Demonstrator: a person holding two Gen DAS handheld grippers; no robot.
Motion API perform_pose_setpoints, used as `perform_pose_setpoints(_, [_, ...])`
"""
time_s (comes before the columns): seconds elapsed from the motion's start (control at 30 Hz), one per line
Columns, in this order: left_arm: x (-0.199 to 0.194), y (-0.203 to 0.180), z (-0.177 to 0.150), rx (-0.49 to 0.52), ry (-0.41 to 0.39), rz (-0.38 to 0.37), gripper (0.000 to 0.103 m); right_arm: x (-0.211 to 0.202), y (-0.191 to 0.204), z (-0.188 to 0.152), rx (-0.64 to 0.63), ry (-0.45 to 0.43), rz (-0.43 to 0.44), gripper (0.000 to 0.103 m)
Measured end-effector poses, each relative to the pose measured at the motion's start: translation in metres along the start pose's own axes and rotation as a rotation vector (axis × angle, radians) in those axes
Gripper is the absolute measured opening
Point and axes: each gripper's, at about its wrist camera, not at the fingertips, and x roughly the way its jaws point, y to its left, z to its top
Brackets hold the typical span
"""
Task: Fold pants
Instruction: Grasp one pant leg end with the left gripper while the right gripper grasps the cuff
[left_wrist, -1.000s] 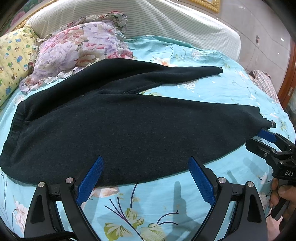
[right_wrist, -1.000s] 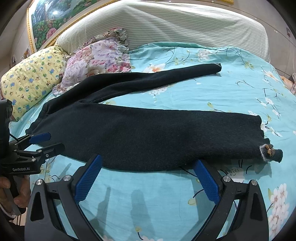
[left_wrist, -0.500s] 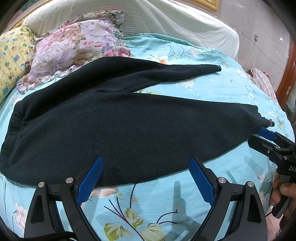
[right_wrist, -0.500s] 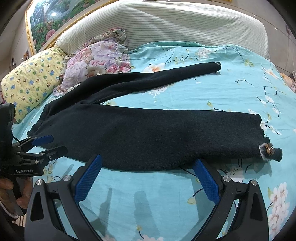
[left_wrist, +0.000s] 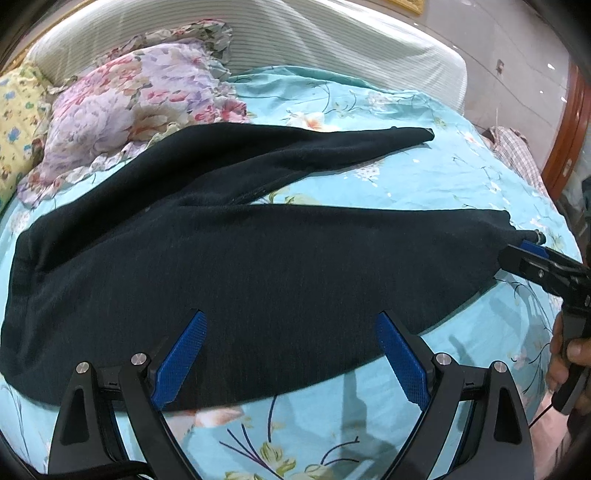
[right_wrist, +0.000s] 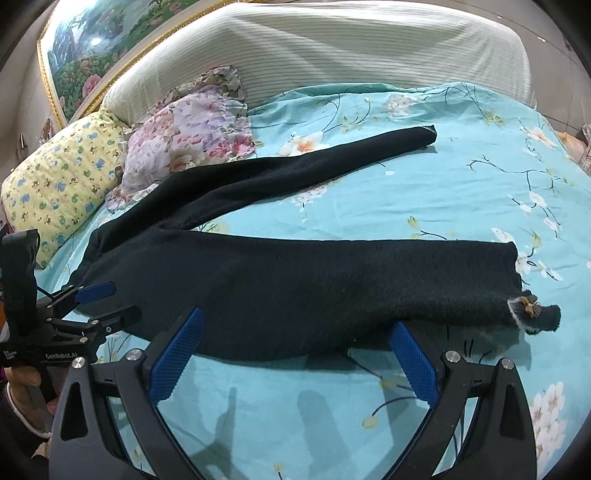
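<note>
Black knit pants (right_wrist: 288, 288) lie flat, legs forked, on floral cotton bedspread (right_wrist: 461, 192); both grippers' ribbed blue jaws gape apart.

Black grippers (left_wrist: 291, 354), blue-padded jaws, silver screws

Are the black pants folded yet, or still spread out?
Spread out. The black pants lie flat on the bedsheet, legs splayed apart in a V, none doubled over; both grippers open.
</note>
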Motion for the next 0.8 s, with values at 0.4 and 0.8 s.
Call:
perform_pose_setpoints(0.4, [0.008,0.014,0.062,0.063,-0.020,-0.031,0.094,0.006,-0.021,0.054,0.042,-0.013,0.035,0.098])
perform_pose_setpoints(0.8, [0.043,0.028,0.134,0.098,-0.024,-0.052,0.094,-0.009,-0.067,0.126,0.072,-0.079,-0.046,0.098])
